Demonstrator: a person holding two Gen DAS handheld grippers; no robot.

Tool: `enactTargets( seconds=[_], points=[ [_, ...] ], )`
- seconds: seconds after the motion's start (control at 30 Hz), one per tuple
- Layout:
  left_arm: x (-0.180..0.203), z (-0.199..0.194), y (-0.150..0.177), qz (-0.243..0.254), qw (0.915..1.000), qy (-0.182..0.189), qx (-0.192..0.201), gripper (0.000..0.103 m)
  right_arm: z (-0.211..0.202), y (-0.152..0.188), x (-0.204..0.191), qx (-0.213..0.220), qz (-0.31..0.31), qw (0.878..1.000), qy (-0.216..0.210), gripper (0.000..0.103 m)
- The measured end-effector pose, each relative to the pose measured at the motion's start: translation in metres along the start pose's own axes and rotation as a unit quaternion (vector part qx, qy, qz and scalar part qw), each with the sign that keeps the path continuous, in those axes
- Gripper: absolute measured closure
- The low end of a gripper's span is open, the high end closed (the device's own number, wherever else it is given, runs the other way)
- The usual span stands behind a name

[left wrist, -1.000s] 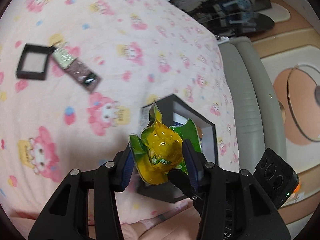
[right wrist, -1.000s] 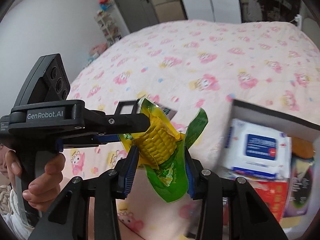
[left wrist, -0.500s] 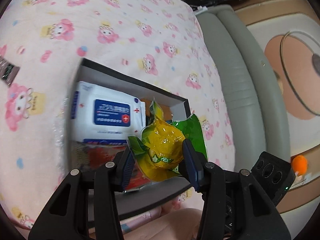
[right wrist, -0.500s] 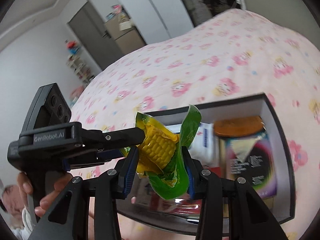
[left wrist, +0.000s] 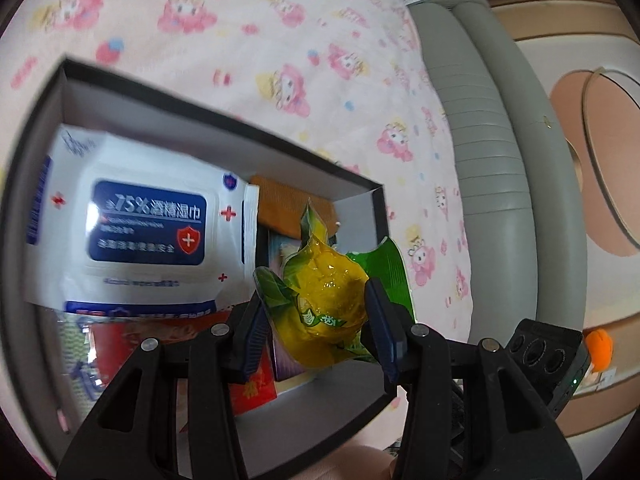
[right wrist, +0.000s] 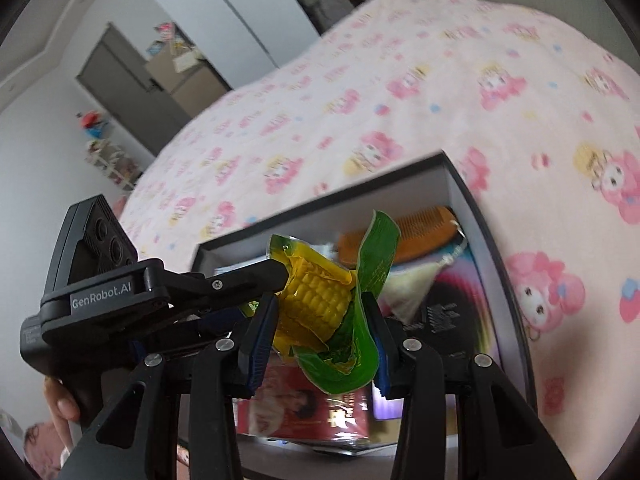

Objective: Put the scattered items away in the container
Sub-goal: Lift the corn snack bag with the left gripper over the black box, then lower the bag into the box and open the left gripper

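Pink bedspread (left wrist: 304, 28), hand-held grippers (left wrist: 316, 316) gripping corn packet (left wrist: 324, 304)

Two wrist fisheyes, both angled down, close over the same open box (left wrist: 378, 216) (right wrist: 460, 184) on the bed (left wrist: 280, 32) (right wrist: 440, 60).

My claws grip the corn packet (left wrist: 326, 304) over the box (left wrist: 224, 122) on the bed (left wrist: 248, 40). Wipes pack (left wrist: 140, 224) left, comb (right wrist: 424, 232) ahead inside.
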State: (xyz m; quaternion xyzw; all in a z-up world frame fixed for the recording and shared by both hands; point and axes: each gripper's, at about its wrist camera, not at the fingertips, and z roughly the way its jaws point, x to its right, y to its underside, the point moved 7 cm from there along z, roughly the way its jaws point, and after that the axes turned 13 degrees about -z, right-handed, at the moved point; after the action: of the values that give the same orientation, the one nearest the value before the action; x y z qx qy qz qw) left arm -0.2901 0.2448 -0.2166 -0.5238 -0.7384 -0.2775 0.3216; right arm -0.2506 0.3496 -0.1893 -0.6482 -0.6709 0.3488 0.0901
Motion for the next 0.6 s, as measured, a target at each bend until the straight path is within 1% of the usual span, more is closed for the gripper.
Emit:
enactTargets(
  seconds=[0.13,0.27,0.33,0.43,0.47,0.6],
  points=[
    [-0.003,0.017,-0.006,-0.012,0.9999,-0.001,-0.009,0.057,0.009,0.001,0.011,-0.010,0.013,1.000,0.024,0.066],
    [0.001,0.036,-0.010,-0.022,0.9995,-0.002,-0.024,0.057,0.009,0.001,0.020,-0.008,0.011,0.998,0.067,0.066],
    [-0.003,0.042,-0.009,-0.028,0.9991,-0.015,-0.027,0.057,0.012,0.003,0.025,-0.016,0.015,0.997,0.078,0.066],
    [-0.012,0.052,-0.006,-0.038,0.9980,-0.040,-0.032,0.055,0.023,0.011,0.034,-0.045,0.032,0.995,0.081,0.065],
    [-0.012,0.052,-0.006,-0.036,0.9980,-0.041,-0.031,0.055,0.025,0.013,0.036,-0.054,0.038,0.995,0.079,0.064],
    [-0.006,0.046,-0.005,-0.023,0.9979,-0.053,-0.029,0.054,0.022,0.014,0.036,-0.055,0.032,0.994,0.086,0.063]
  ],
)
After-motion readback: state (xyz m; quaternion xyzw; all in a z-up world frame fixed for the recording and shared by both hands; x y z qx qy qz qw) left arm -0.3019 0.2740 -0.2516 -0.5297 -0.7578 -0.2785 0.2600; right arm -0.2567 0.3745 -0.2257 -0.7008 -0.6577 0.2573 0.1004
